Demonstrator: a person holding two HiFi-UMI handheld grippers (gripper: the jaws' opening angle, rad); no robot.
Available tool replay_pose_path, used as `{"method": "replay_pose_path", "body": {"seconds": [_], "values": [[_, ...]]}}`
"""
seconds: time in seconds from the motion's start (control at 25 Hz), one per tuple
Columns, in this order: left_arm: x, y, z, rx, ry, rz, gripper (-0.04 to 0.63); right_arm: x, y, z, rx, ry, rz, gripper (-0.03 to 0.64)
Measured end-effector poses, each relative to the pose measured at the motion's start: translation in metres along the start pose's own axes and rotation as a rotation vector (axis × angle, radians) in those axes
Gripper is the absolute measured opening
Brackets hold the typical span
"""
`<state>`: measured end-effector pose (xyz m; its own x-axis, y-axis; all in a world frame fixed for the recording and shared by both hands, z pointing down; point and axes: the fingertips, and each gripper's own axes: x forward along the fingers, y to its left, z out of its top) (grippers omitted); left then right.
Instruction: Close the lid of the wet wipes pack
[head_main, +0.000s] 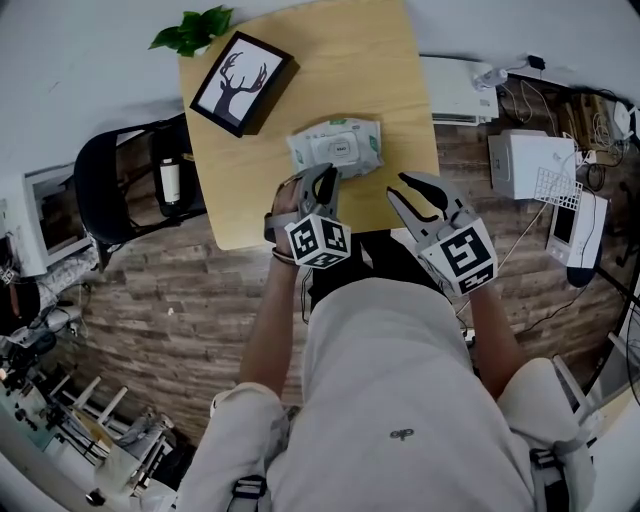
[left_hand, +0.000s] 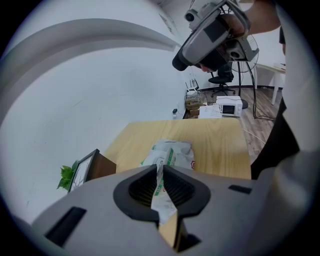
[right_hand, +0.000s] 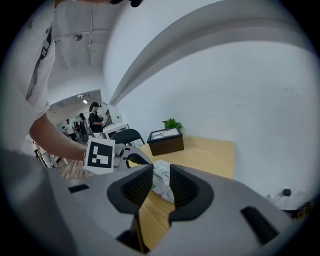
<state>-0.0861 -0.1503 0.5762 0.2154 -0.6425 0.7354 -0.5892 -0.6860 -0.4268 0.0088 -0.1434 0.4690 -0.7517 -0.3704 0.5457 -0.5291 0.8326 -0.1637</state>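
The wet wipes pack (head_main: 335, 147) lies in the middle of the wooden table (head_main: 390, 60), white with green print, its white lid facing up and lying flat. My left gripper (head_main: 320, 178) hangs over the pack's near edge. Its jaws stand only a narrow slit apart. In the left gripper view the pack (left_hand: 171, 150) shows through that slit of the left gripper (left_hand: 160, 171), and I see no pad pressing on it. My right gripper (head_main: 398, 184) stands open over the table, to the right of the pack and nearer me. Nothing is between its jaws. The pack (right_hand: 163, 176) lies beyond the right gripper (right_hand: 161, 171).
A dark framed deer picture (head_main: 240, 82) and a small green plant (head_main: 192, 28) stand at the table's far left. A black chair (head_main: 110, 185) and a bottle (head_main: 170, 180) are left of the table. White boxes (head_main: 525, 160) and cables lie on the floor to the right.
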Motion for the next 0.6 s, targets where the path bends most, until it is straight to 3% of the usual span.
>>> {"method": "replay_pose_path", "body": {"seconds": [0.6], "values": [[0.019, 0.009, 0.004, 0.018, -0.022, -0.045, 0.038, 0.008, -0.006, -0.002, 0.04, 0.013, -0.036, 0.098]]}}
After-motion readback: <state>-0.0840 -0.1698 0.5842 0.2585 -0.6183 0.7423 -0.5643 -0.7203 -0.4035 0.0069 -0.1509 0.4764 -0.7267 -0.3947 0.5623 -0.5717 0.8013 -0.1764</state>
